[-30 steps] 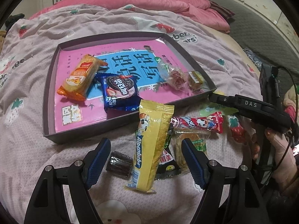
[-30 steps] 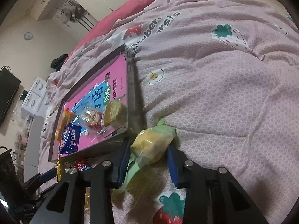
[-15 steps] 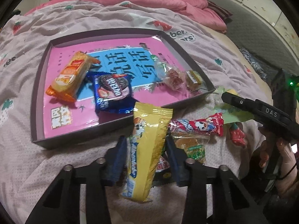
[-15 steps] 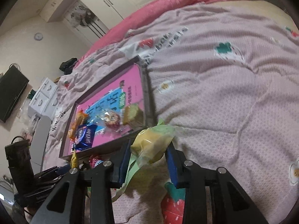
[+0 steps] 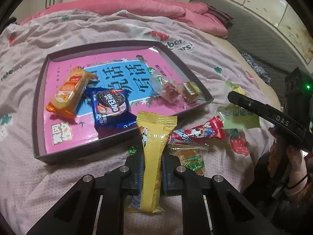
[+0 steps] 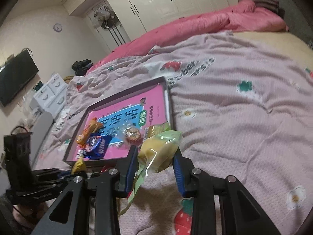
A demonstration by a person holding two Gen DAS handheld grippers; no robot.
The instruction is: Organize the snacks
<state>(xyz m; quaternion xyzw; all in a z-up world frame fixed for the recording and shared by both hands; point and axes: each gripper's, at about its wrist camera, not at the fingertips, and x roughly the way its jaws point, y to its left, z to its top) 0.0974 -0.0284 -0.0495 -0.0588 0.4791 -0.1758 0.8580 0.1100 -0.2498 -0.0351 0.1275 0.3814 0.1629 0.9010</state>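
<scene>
Presently the left gripper (image 5: 153, 161) clamps the long yellow foil snack packet (image 5: 153, 152) on the bedspread and the right gripper (image 6: 154, 159) clasps a green-wrapped yellow cake (image 6: 159, 149); each should lift clear over the shallow dark cardboard tray's (image 5: 38, 101) rim before release.

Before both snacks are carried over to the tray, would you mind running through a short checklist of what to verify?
1. Left tool shut on the long yellow snack bar: ok, both pads press its sides.
2. Right tool shut on the green-wrapped yellow cake: ok, it hangs clear of the bedspread.
3. Free floor in the tray: ok, pink floor shows near the front left corner and along the far side.
4. Yellow bar free of its neighbours: cannot tell, its lower end hides what lies beneath.
5. Red candy stick and biscuit packet still outside the tray: not ok, to be moved later.
</scene>
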